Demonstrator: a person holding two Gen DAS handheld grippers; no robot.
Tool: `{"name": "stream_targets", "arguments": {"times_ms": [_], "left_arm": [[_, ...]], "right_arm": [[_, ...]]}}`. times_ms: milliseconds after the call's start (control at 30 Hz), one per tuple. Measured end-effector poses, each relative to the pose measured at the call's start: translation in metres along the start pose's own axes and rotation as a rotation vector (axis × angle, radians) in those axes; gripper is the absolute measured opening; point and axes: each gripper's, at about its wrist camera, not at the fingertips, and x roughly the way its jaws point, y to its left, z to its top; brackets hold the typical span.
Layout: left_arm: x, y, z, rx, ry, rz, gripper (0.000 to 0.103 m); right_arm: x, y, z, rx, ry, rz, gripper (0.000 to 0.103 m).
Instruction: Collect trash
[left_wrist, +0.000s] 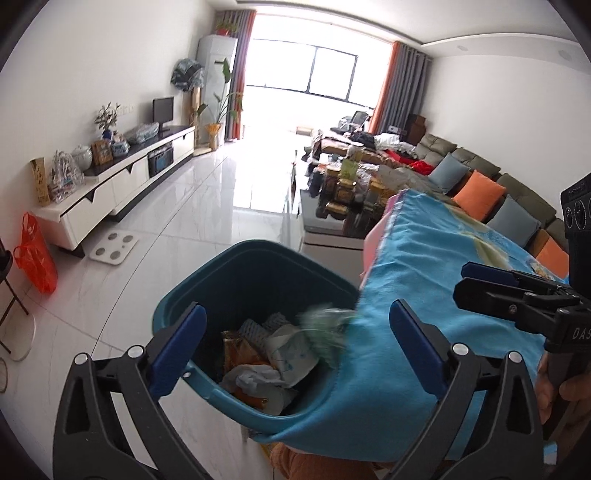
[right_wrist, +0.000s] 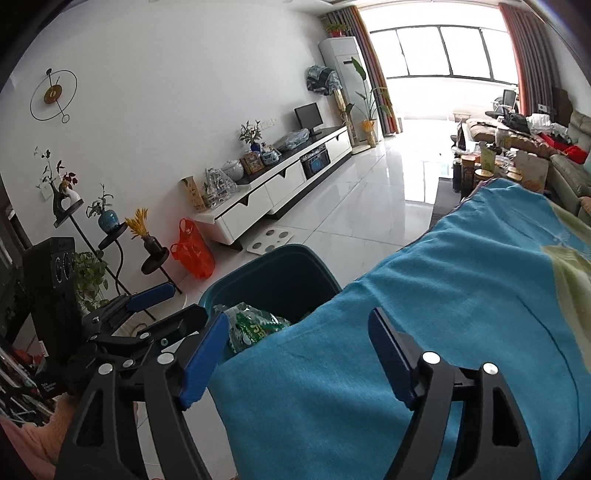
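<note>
A teal trash bin (left_wrist: 207, 284) stands on the floor beside a table covered with a blue cloth (left_wrist: 436, 266). It holds crumpled paper and wrappers (left_wrist: 273, 354). A green-printed plastic wrapper (left_wrist: 325, 325) is blurred at the bin's right rim; it also shows in the right wrist view (right_wrist: 255, 325) at the cloth's edge over the bin (right_wrist: 280, 273). My left gripper (left_wrist: 295, 347) is open and empty above the bin. My right gripper (right_wrist: 299, 354) is open and empty over the cloth's (right_wrist: 443, 314) edge, and it also shows at the right of the left wrist view (left_wrist: 480, 280).
A white TV cabinet (right_wrist: 280, 188) with ornaments runs along the left wall. An orange plastic bag (right_wrist: 194, 251), a white scale (right_wrist: 271, 240) and plant stands (right_wrist: 110, 236) are on the floor. A cluttered coffee table (left_wrist: 343, 195) and sofa (left_wrist: 491, 177) lie beyond.
</note>
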Motion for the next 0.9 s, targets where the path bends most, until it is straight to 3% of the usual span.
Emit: {"name": "stream_targets", "arguments": {"times_ms": [200, 533, 900], "left_arm": [[-0.017, -0.048, -0.002, 0.075, -0.067, -0.066, 0.097], [-0.010, -0.132, -0.012, 0.170, -0.062, -0.215, 0.097], [-0.019, -0.215, -0.024, 0.266, -0.148, -0.315, 0.097]], "right_arm": [[-0.060, -0.021, -0.029, 0.021, -0.123, -0.166, 0.096], [-0.131, -0.074, -0.072, 0.153, -0.204, -0.375, 0.096], [-0.190, -0.092, -0.112, 0.191, -0.323, -0.590, 0.096]]}}
